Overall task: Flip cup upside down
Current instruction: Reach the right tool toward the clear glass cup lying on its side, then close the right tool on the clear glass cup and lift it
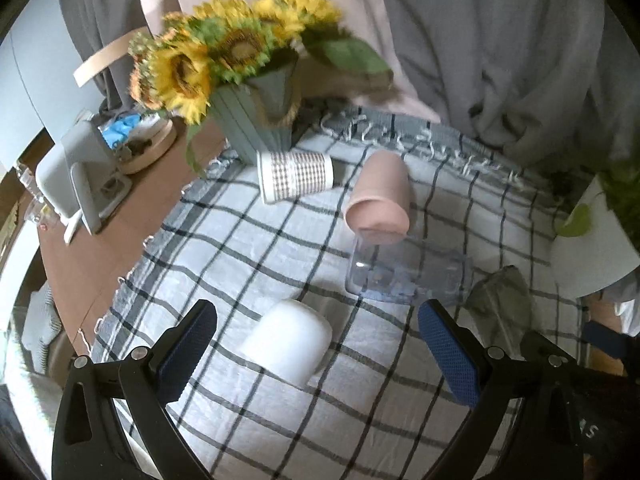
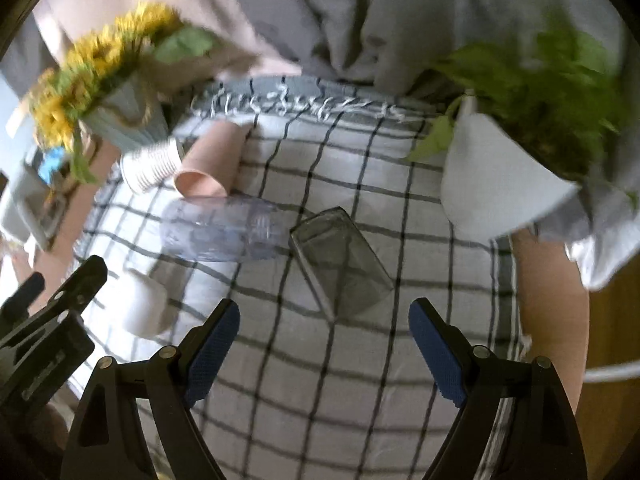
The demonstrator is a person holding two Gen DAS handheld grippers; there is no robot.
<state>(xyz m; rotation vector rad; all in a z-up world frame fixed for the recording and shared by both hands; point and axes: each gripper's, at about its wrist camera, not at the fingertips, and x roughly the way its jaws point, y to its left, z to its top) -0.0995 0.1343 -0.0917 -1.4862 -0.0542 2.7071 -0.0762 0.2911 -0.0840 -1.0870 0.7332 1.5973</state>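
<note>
Several cups lie on their sides on a checked cloth (image 1: 248,264). A white cup (image 1: 288,340) lies just ahead of my open, empty left gripper (image 1: 316,348), between its fingers. Farther off are a checked-pattern cup (image 1: 296,176), a pink cup (image 1: 380,196), a clear bluish cup (image 1: 404,276) and a grey tinted glass (image 1: 500,300). In the right wrist view the grey glass (image 2: 340,260) lies ahead of my open, empty right gripper (image 2: 324,344). The bluish cup (image 2: 220,228), pink cup (image 2: 208,168), patterned cup (image 2: 152,168) and white cup (image 2: 144,308) lie to the left.
A vase of sunflowers (image 1: 256,120) stands at the cloth's back left. A white pot with a green plant (image 2: 500,176) stands at the right. A grey stand (image 1: 80,172) and a tray of small items sit on the brown table at left. Draped fabric hangs behind.
</note>
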